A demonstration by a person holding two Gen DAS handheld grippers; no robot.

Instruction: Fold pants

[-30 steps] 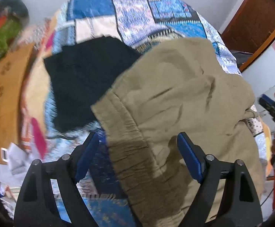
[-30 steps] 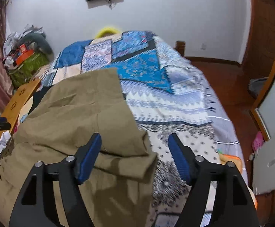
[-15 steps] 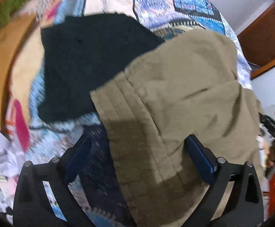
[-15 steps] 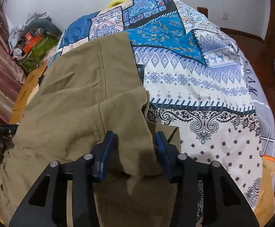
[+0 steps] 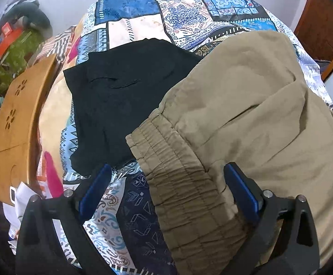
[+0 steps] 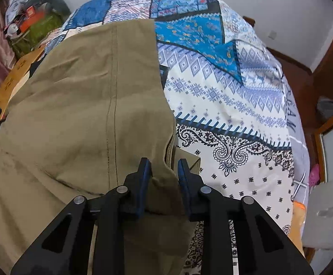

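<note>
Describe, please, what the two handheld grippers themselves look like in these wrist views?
Both look alike. The left gripper and the right gripper each have a matte black frame of angular linkage arms with triangular cut-outs, joined by round silver pivot pins. Each carries two flat blue finger pads. No cables, labels, sleeves or hands show in either view.

Home bedroom: bed with patchwork quilt [image 6: 223,73], cluttered corner [image 5: 12,43], wooden door frame [image 6: 327,68], white walls.
</note>
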